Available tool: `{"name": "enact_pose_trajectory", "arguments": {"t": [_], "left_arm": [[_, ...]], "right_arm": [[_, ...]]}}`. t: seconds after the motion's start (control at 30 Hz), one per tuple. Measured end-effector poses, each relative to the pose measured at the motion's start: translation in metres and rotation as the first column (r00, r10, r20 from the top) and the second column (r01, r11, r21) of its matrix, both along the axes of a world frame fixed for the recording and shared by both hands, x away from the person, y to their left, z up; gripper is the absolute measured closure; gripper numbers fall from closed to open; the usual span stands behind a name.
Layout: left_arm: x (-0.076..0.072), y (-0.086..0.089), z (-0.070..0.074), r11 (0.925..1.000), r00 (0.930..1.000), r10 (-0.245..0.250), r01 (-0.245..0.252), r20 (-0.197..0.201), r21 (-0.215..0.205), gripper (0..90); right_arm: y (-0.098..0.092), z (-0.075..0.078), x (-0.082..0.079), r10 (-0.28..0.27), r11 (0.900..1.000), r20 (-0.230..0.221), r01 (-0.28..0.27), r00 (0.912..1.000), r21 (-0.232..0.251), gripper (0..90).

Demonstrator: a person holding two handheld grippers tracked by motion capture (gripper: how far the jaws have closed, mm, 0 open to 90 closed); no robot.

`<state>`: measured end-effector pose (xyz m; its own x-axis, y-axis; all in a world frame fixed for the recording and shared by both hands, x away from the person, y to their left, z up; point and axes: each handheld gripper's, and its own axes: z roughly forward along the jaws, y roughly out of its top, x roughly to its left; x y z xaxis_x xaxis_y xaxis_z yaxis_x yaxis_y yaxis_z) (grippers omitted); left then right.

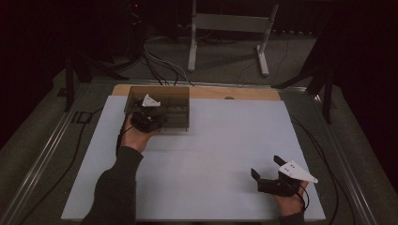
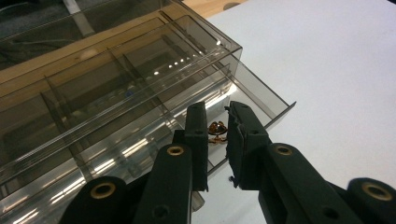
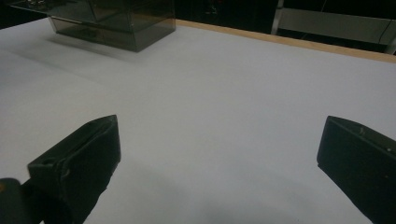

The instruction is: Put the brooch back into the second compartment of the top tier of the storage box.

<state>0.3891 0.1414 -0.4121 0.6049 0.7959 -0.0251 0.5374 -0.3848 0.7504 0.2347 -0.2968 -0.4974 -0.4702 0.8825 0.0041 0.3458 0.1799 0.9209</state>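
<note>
Copper-coloured trinket (image 2: 216,132) sits mid-frame between the left claw's (image 2: 217,135) narrowed jaws, over the smoky organizer box's (image 2: 140,88) open drawer. Judging: lift straight, clearing dividers. Right claw (image 1: 266,169) rests wide on the worktop (image 1: 211,150), lower right.

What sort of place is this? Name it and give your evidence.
Probably a lab set up for recording: a white table in a dark room, loose cables on the floor, a metal stand behind, and handheld grippers with cameras.

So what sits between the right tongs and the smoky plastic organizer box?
Nothing: in the high view, bare white tabletop separates the right tongs from the organizer box.
</note>
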Motion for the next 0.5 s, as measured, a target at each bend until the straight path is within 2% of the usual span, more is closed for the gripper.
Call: {"name": "enact_pose_trajectory", "arguments": {"t": [0.5], "left_arm": [[0.0059,0.0072,-0.0018,0.9995,0.9993,0.031,-0.031,-0.020,0.008,79.6]], "right_arm": [[-0.0001,-0.0001,0.0001,-0.001,1.000,-0.001,0.001,1.0000,-0.001,0.0]]}}
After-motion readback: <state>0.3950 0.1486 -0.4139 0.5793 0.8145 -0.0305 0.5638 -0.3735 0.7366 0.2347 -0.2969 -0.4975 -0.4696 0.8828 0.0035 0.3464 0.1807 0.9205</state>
